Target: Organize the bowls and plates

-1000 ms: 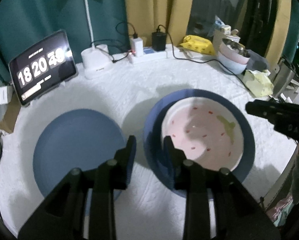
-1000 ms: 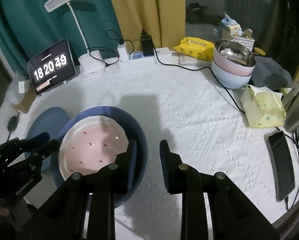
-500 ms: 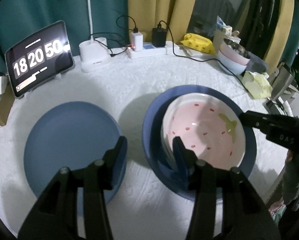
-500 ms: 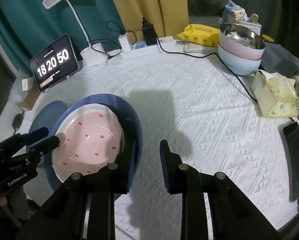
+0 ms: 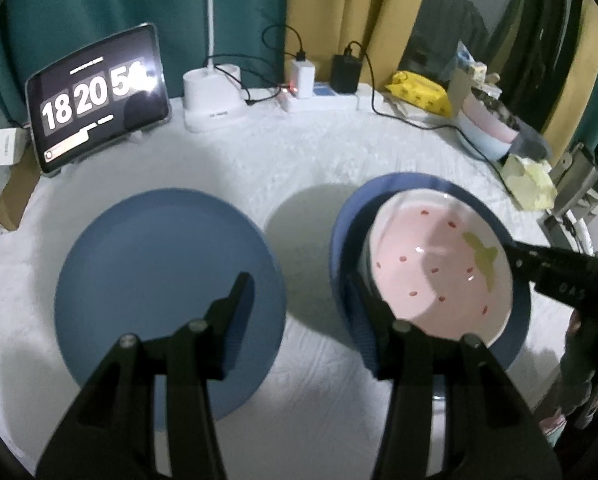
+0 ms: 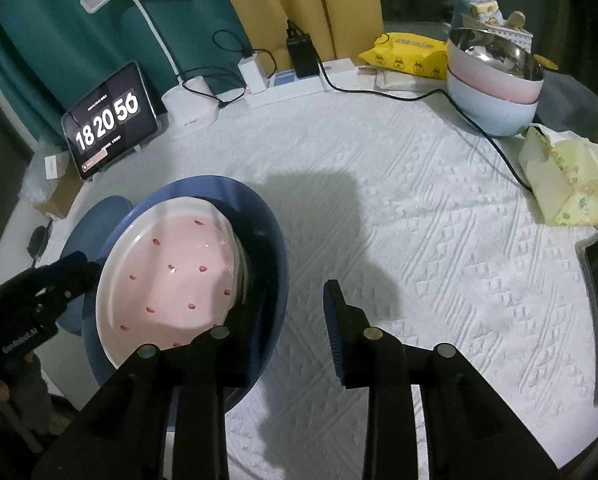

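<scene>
We see a round table under a white quilted cloth (image 6: 439,240) with raised diamond and line patterns; it is the largest thing here. On its left part lies a flat, round, matte blue plate (image 5: 167,280). Beside it, apart from it, is a deep blue bowl with a smooth curved wall (image 5: 347,232), and inside this one sits a glossy pink ceramic bowl with a white rim and small red spots (image 5: 431,268). Both bowls look tilted, and the pink one leans toward the left side in the right wrist view.

At the far right edge stands a stack of round bowls, pale blue below, pink above, with a shiny metal bowl on top (image 6: 495,80). Near it lies a soft yellow tissue pack (image 6: 567,176). At the back left a dark tablet showing clock digits (image 6: 111,120) stands tilted.

Our left gripper (image 5: 303,304) is wide open: one finger is over the flat plate, the other stands at the left rim of the two bowls. Our right gripper (image 6: 295,312) is also open; its left finger stands at the right rim of the bowls, the other over the cloth. We cannot tell if any finger really touches a rim; neither tool is closed on anything.
</scene>
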